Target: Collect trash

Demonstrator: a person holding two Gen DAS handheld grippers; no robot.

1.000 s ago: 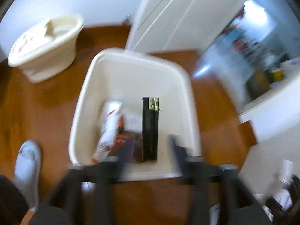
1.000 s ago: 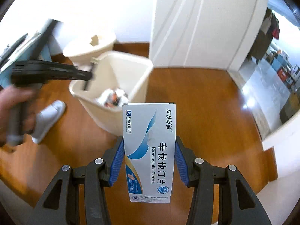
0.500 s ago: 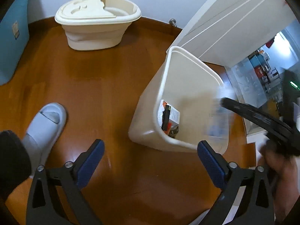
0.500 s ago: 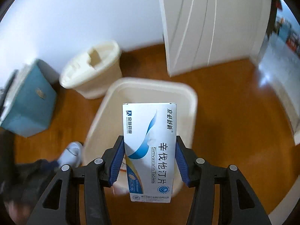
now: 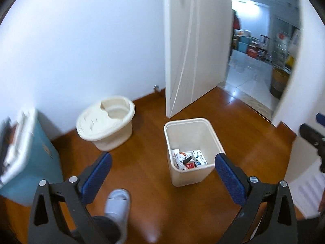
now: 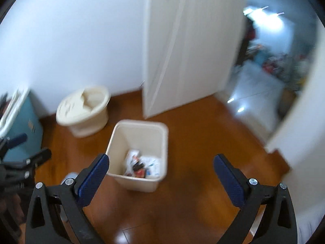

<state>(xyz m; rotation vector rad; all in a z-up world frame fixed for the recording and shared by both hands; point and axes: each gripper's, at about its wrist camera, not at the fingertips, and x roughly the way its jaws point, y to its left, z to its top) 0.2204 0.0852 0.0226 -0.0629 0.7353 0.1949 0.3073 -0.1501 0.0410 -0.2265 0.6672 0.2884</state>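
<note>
Although a white-and-blue box [image 5: 199, 157] and a small red label [image 5: 190, 165] show among the trash [image 5: 187, 159] at the bottom of the cream bin [image 5: 205, 122], their print is too small to read. The bin stands upright on the wooden floor [image 5: 154, 152], just in front of the open white door [image 5: 195, 40]. The left gripper [image 5: 162, 163] hangs above the floor with its jaws spread to their widest and nothing between them. The right gripper [image 6: 161, 165] has just swung its jaws wide apart, and they too are empty, with the bin below and ahead of them. Left of the bin and apart from it sits a round cream tub [image 5: 106, 122] with a lid, and farther left a teal box [image 5: 30, 158] stands against the white wall [image 5: 81, 40]. A pale shoe [image 5: 117, 202] rests on the floor near the left gripper. Beyond the door a tiled room [image 5: 256, 77] holds blurred clutter.
</note>
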